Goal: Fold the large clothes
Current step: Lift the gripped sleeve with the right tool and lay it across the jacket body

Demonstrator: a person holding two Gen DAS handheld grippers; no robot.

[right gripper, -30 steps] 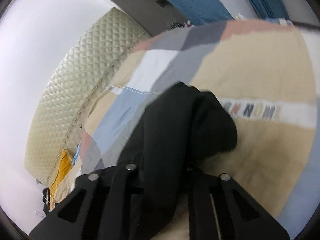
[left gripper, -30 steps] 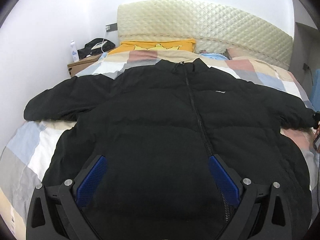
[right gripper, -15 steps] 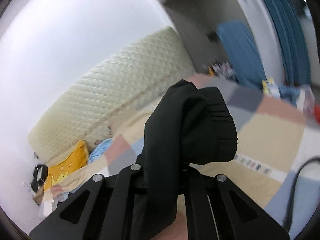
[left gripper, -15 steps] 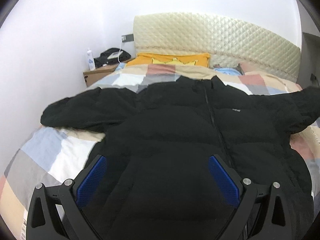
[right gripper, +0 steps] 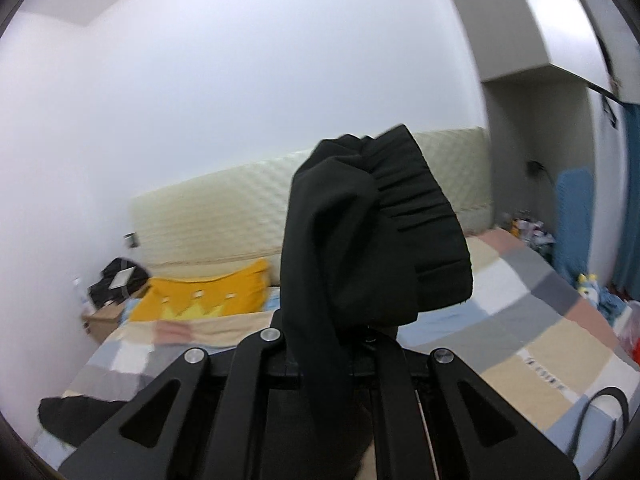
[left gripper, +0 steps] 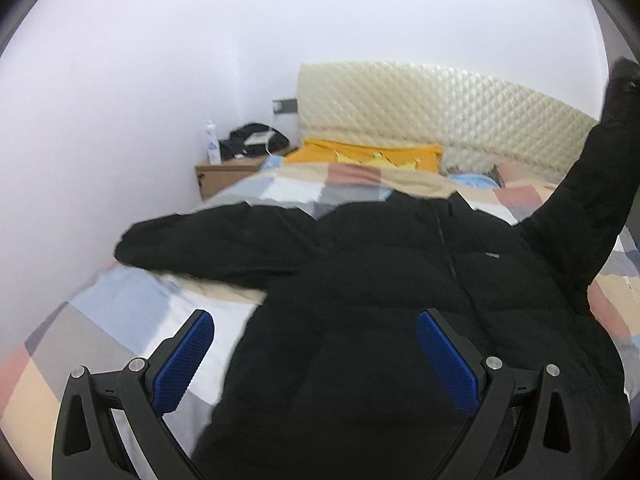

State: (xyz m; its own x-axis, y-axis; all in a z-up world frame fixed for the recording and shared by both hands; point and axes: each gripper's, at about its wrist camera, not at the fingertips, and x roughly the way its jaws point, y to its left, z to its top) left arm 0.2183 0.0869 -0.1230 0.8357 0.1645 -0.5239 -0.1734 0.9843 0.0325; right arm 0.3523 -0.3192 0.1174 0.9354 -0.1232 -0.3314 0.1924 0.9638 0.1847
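Note:
A black puffer jacket [left gripper: 380, 292] lies front up on the patchwork bed [left gripper: 132, 320], zip closed, collar toward the headboard. Its left sleeve [left gripper: 208, 240] rests flat on the cover. The other sleeve [left gripper: 588, 200] is lifted high at the right edge of the left wrist view. My right gripper [right gripper: 340, 332] is shut on that sleeve's ribbed cuff [right gripper: 404, 232], which bunches up in front of its camera and hides the fingertips. My left gripper [left gripper: 314, 340] hangs open above the jacket's lower part, blue pads [left gripper: 184, 360] wide apart, nothing between them.
A quilted cream headboard [left gripper: 440, 108] and a yellow pillow [left gripper: 368, 156] close the far end. A wooden nightstand [left gripper: 224, 172] with a bottle and a dark bag stands at the far left by the white wall. Blue curtains [right gripper: 624, 200] and clutter lie right of the bed.
The right gripper has risen a long way with the cuff and rolled, so the sleeve now stands up off the bed. The left gripper has pulled back and up, still open.

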